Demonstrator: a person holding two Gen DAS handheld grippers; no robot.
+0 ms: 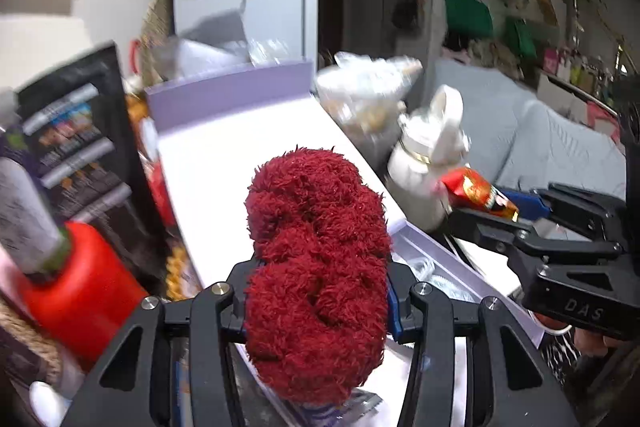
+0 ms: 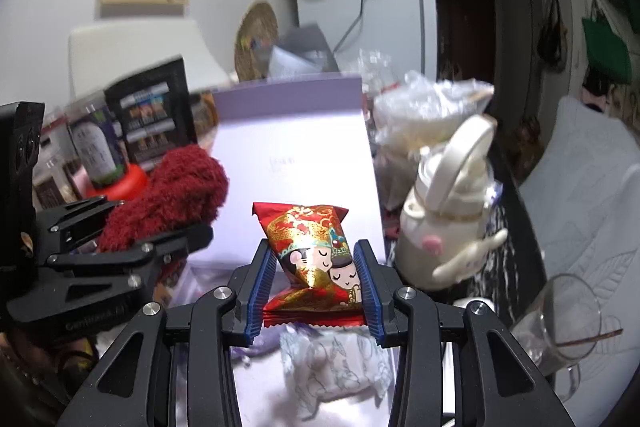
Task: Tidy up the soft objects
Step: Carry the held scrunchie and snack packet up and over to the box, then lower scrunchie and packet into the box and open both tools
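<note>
Left gripper (image 1: 316, 307) is clamped on a fuzzy red soft item (image 1: 316, 267), held up over the open lavender box (image 1: 228, 99), whose raised lid shows a white inner face; right gripper (image 2: 316, 291) is closed on a red foil snack packet (image 2: 316, 259) printed with two cartoon figures, also above the box. Inside the box's lower tray, directly under the packet, lies a white printed soft pouch (image 2: 340, 371); other contents too blurred to identify. Beside the box: a white lidded jar (image 2: 444, 227) with loop handle, and an empty tilted glass (image 2: 560, 323) at right, apart from it.
</note>
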